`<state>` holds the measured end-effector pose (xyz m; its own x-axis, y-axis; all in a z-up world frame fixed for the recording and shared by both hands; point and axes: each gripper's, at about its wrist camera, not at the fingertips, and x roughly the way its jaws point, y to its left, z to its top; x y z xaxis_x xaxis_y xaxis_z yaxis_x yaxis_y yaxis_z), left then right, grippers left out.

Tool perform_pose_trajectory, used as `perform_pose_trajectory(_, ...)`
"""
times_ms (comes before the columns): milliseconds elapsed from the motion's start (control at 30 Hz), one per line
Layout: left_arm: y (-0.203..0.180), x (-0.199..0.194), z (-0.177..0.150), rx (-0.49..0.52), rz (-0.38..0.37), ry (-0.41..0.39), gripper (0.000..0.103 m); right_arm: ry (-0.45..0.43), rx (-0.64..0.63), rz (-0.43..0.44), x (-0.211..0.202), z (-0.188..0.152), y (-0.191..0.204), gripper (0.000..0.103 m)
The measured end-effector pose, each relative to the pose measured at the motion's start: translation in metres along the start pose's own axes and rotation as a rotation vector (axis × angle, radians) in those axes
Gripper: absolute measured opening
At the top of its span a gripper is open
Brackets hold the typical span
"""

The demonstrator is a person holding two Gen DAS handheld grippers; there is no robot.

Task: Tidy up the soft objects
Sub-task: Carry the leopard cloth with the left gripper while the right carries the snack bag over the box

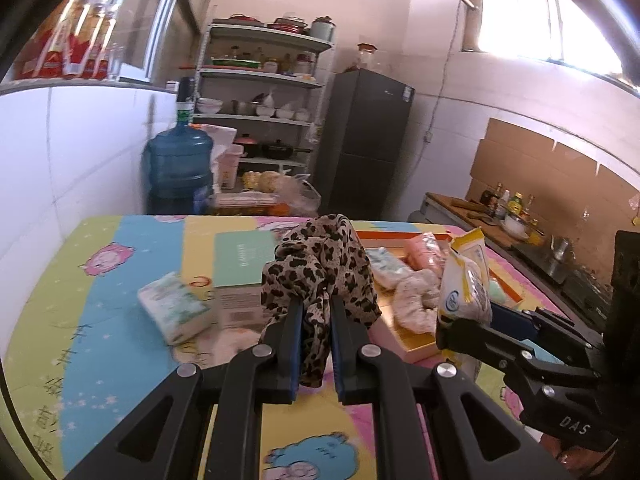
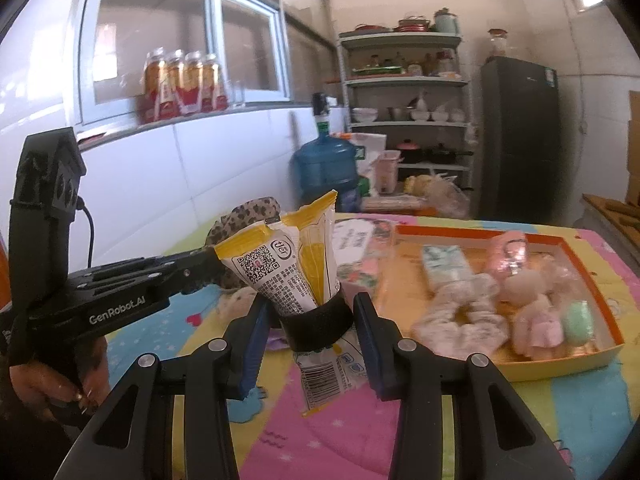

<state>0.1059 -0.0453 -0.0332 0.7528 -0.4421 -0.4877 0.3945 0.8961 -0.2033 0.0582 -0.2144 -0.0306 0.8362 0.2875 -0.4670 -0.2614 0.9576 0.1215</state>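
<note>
My left gripper [image 1: 314,308] is shut on a leopard-print cloth scrunchie [image 1: 320,268] and holds it above the table. It also shows in the right wrist view [image 2: 244,216], behind the packet. My right gripper [image 2: 310,304] holds a yellow-and-white wipes packet [image 2: 288,268] upright between its fingers, with a black band around the packet's waist. The packet also shows in the left wrist view [image 1: 466,280]. An orange tray [image 2: 560,356] at the right holds a pale scrunchie [image 2: 460,320], a pink plush doll [image 2: 532,312], a tissue pack [image 2: 444,264] and a green puff [image 2: 578,320].
A green tissue pack [image 1: 174,308] and a teal-lidded box [image 1: 244,264] lie on the cartoon-print tablecloth [image 1: 100,320] at the left. A water jug [image 1: 180,168], a shelf rack [image 1: 260,112] and a dark fridge [image 1: 364,140] stand behind the table. A kitchen counter [image 1: 520,224] runs along the right.
</note>
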Motion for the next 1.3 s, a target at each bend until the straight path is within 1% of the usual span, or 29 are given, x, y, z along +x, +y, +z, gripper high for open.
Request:
perform_pose_trajectory(367, -0.036, 0.023, 0.003, 0.027, -0.033, 0.011, 0.013, -0.020, 0.040, -0.089, -0.018, -0.001, -0.040, 0.043)
perform_pose_trajectory(800, -0.075, 0.053, 0.008, 0.063, -0.048, 0.036, 0.013, -0.036, 0.084, -0.134, -0.029, -0.002, -0.083, 0.042)
perform_pose_trajectory(867, -0.079, 0.059, 0.009, 0.066, -0.048, 0.040, 0.013, -0.032, 0.078, -0.139, -0.027, -0.001, -0.088, 0.025)
perform_pose_trajectory(900, -0.081, 0.062, 0.009, 0.064, -0.048, 0.044, 0.013, -0.022, 0.077, -0.133, -0.024, -0.001, -0.093, 0.011)
perform_pose_trajectory(933, -0.082, 0.065, 0.009, 0.060, -0.050, 0.051, 0.013, -0.015, 0.080, -0.132, -0.022, -0.002, -0.095, 0.008)
perform_pose_trajectory(1033, -0.086, 0.070, 0.009, 0.066, -0.043, 0.057, 0.013, 0.000, 0.108, -0.128, -0.019, -0.005, -0.108, 0.009)
perform_pose_trajectory(1067, -0.086, 0.071, 0.009, 0.066, -0.040, 0.059, 0.013, -0.010, 0.126, -0.106, -0.022, -0.007, -0.113, 0.011)
perform_pose_trajectory(1100, -0.086, 0.072, 0.009, 0.064, -0.037, 0.060, 0.013, -0.020, 0.135, -0.080, -0.025, -0.008, -0.117, 0.018)
perform_pose_trajectory(1133, -0.085, 0.073, 0.010, 0.061, -0.033, 0.059, 0.013, -0.025, 0.131, -0.049, -0.027, -0.010, -0.118, 0.041)
perform_pose_trajectory(1167, -0.085, 0.074, 0.011, 0.058, -0.027, 0.058, 0.013, -0.020, 0.116, -0.028, -0.029, -0.012, -0.117, 0.058)
perform_pose_trajectory(1200, -0.083, 0.074, 0.012, 0.055, -0.020, 0.056, 0.013, -0.009, 0.093, -0.009, -0.030, -0.014, -0.114, 0.085)
perform_pose_trajectory(1233, -0.081, 0.073, 0.013, 0.054, -0.016, 0.055, 0.013, 0.004, 0.052, 0.028, -0.030, -0.016, -0.109, 0.087)
perform_pose_trajectory(1300, -0.080, 0.071, 0.014, 0.053, -0.001, 0.047, 0.013, 0.035, -0.021, 0.102, -0.029, -0.020, -0.098, 0.087)
